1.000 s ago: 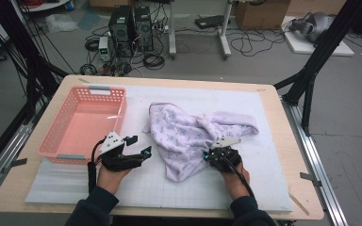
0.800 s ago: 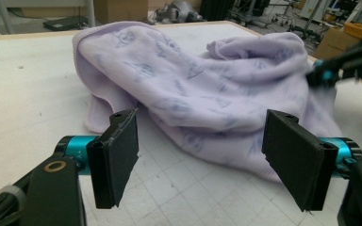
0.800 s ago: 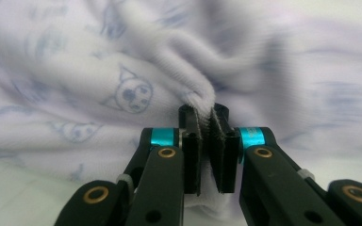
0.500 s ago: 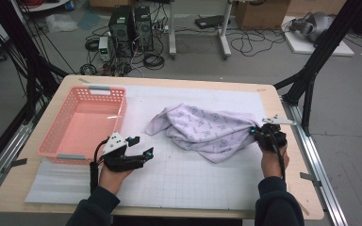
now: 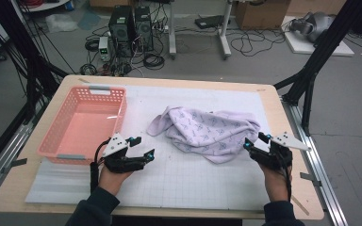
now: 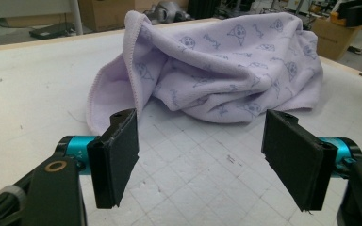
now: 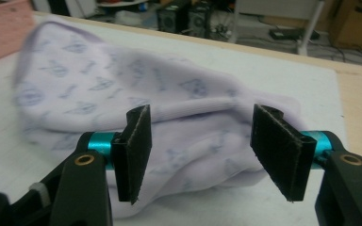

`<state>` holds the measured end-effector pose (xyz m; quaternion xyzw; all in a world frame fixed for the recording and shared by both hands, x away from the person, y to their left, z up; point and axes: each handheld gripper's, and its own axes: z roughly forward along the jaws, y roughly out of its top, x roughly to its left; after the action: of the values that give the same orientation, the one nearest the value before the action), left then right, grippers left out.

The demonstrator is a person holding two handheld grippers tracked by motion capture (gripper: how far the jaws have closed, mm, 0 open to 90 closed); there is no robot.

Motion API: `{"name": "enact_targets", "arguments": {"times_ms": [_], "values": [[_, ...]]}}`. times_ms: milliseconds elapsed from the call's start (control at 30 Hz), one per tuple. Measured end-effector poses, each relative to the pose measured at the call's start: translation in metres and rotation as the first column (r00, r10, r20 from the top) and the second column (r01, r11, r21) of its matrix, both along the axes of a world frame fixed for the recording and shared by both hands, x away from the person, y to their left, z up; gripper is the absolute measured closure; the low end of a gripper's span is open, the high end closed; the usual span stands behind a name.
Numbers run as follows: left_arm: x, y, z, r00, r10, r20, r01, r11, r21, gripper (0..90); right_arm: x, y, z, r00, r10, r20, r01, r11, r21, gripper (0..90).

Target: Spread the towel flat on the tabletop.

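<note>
Hands low over the table, both grippers' fingers spread wide, empty: left gripper short of the towel, right gripper at its edge.

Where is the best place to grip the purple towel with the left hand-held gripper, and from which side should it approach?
Probably the stitched corner of the purple towel that lies flat toward the pink basket. The left hand-held gripper has open jaws and faces that side, so it could come in low from the left. That edge is thin and free, unlike the bunched middle.
</note>
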<state>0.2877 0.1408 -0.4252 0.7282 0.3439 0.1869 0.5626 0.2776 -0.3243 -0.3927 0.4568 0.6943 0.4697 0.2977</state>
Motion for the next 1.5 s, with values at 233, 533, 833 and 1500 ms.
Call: {"name": "enact_targets", "arguments": {"times_ms": [233,533,833,1500], "values": [[0.002,0.001,0.000,1.0000,0.005,0.000,-0.005,1.0000,0.000,28.1,-0.015,0.024,-0.014,0.9900,0.137,-0.035,-0.137,0.991,-0.007,41.8],[0.004,0.002,-0.002,0.9999,0.011,-0.011,-0.011,0.9999,0.004,28.2,0.007,0.074,-0.040,0.9473,0.288,-0.141,-0.300,0.951,-0.075,43.7],[0.003,0.003,-0.002,0.9998,0.015,-0.011,-0.015,0.9999,0.001,28.3,0.035,0.099,-0.058,0.9488,0.228,-0.219,-0.277,0.933,-0.230,81.0],[0.023,-0.026,0.007,0.9979,-0.046,-0.045,0.048,0.9971,0.059,36.1,0.008,-0.013,0.005,0.9972,-0.006,0.074,0.006,1.000,0.013,83.5]]}}
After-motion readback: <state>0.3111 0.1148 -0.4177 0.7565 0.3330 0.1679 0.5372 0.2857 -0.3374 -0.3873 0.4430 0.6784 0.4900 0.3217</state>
